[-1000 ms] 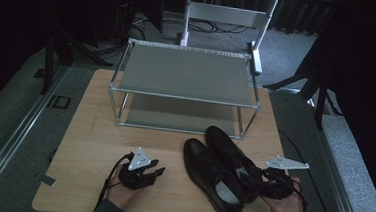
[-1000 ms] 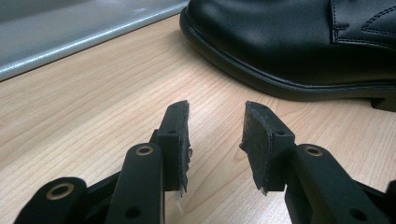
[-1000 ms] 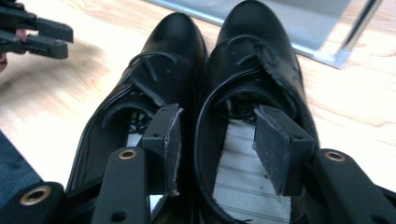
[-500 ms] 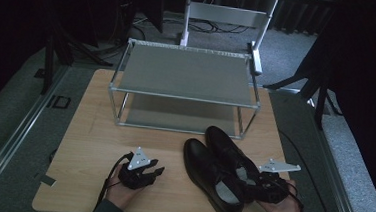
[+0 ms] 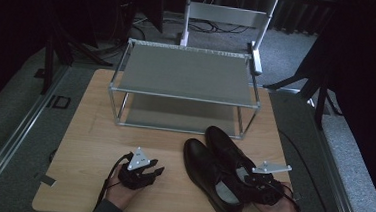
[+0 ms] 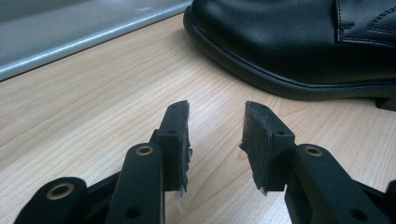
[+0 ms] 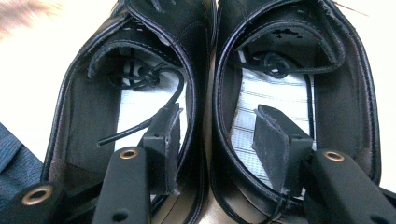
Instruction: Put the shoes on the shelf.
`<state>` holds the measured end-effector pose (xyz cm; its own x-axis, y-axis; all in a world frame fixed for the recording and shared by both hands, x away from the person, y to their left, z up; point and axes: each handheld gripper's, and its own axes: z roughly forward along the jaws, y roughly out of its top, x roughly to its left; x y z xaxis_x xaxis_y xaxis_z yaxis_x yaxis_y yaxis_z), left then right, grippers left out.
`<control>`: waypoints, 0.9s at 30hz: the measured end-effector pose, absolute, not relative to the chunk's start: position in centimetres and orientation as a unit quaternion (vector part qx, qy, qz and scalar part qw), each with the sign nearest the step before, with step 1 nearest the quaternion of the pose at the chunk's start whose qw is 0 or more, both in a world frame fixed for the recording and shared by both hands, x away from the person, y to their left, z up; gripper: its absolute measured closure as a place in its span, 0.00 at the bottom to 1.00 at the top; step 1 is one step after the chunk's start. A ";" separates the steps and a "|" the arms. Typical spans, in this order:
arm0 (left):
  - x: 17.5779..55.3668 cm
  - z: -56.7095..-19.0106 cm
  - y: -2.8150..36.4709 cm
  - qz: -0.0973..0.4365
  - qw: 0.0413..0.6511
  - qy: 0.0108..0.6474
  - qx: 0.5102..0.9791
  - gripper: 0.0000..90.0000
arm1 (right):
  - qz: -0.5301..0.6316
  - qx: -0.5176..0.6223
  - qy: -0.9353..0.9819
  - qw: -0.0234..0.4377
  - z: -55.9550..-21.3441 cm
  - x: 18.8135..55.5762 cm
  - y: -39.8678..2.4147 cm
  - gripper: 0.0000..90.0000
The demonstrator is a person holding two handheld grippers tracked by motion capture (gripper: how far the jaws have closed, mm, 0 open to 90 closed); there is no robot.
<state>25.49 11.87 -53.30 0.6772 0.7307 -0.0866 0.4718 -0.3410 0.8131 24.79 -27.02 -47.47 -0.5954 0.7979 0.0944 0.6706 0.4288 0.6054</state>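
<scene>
Shoes: I have the pair of black shoes (image 5: pixel 221 173) side by side and touching on the near right part of the wooden table (image 5: pixel 88 144), heels toward me, toes angled away toward the rack.
Right hand: my right hand (image 5: pixel 276 210) sits at the table's near edge, behind the heels, with the right gripper (image 5: pixel 258 183) pointing forward and down into the shoe openings.
Right gripper: in the right gripper view the jaws straddle the two inner walls where the shoes meet, one jaw inside each shoe; they have just been closing a little, and I cannot tell whether the pads press on the leather yet.
Lace: a loose black lace (image 7: pixel 140 123) lies inside the left-hand shoe of that view, beside the jaw there.
Left hand: my left hand (image 5: pixel 120 191) rests low on the table at the near edge, wrist level, left gripper (image 5: pixel 153 173) aimed to the right toward the shoes.
Left gripper: jaws partly open, holding nothing, bare wood between them; the nearer shoe's side is just ahead, apart from the tips.
Open room: bare wood lies left of and beyond my left hand.
Rack: the two-shelf metal rack (image 5: pixel 186 73) stands at the far half of the table, its front posts near the shoe toes, both shelves bare.
Edges: the right shoe lies close to the table's right edge.
</scene>
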 end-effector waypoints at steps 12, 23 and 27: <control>25.5 -53.4 11.9 0.148 0.436 0.375 0.805 0.69 | 0.272 0.434 0.855 0.082 -47.7 25.4 -26.3 0.57; 25.4 -53.4 11.8 0.147 0.437 0.374 0.804 0.68 | 0.281 0.434 0.854 0.048 -47.3 25.2 -26.9 0.62; 25.5 -53.5 11.8 0.145 0.437 0.374 0.805 0.68 | 0.281 0.435 0.854 0.048 -47.4 25.3 -26.9 0.62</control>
